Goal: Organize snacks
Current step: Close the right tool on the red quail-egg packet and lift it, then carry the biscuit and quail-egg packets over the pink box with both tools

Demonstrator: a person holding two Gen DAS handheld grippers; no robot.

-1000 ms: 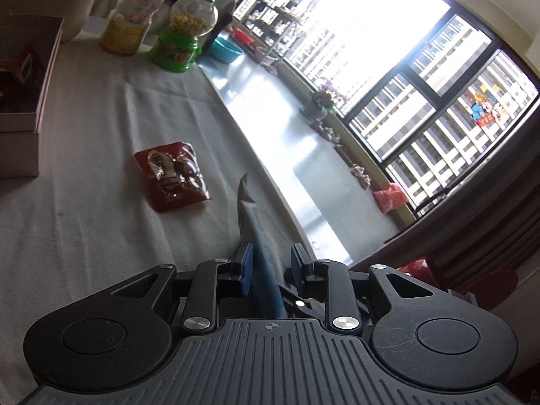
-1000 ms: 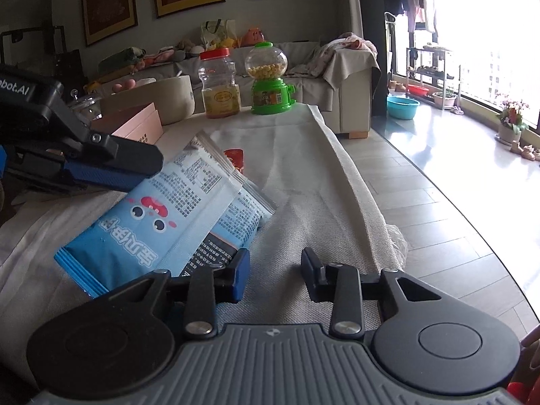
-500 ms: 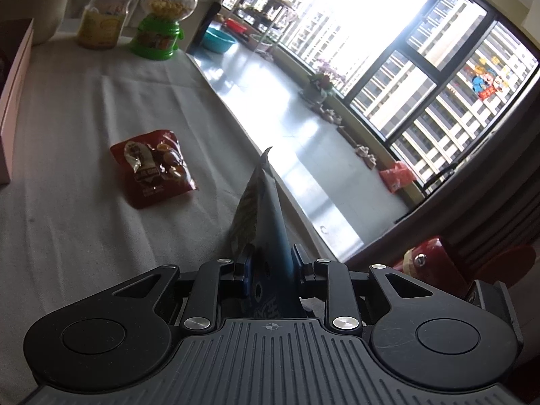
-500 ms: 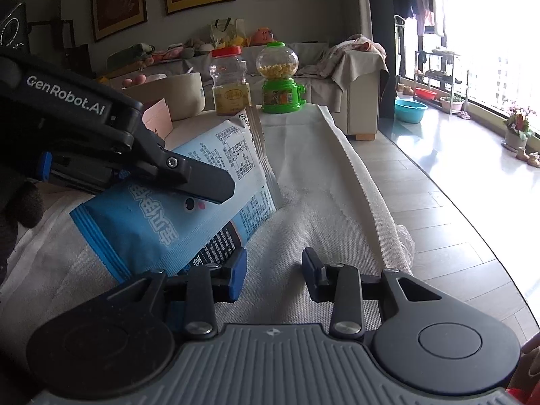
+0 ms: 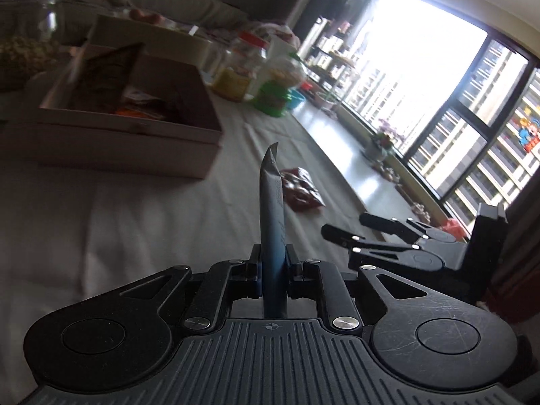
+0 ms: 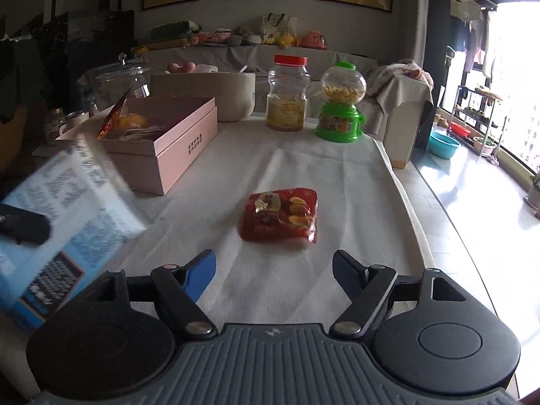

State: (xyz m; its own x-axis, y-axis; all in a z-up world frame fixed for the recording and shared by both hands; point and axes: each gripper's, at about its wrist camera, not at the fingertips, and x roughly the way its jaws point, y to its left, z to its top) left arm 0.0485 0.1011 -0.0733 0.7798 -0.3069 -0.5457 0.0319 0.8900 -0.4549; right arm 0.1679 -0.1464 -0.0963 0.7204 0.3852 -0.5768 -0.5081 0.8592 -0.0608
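Blue snack packet [image 5: 272, 222] stands edge-up, clamped in the left gripper [image 5: 272, 266] above the cloth-covered counter [image 6: 337, 175]. The right gripper [image 6: 273, 270] has its jaws opening, empty, facing a red snack bag [image 6: 280, 217] beside the pink box [image 6: 175, 145].

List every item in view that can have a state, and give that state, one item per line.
Left gripper: shut on the blue snack packet, held on edge above the cloth.
Right gripper: jaws opening, nothing between them.
Red snack packet: lying flat on the cloth.
Pink box: open, snacks inside.
Red-lidded jar: capped, upright.
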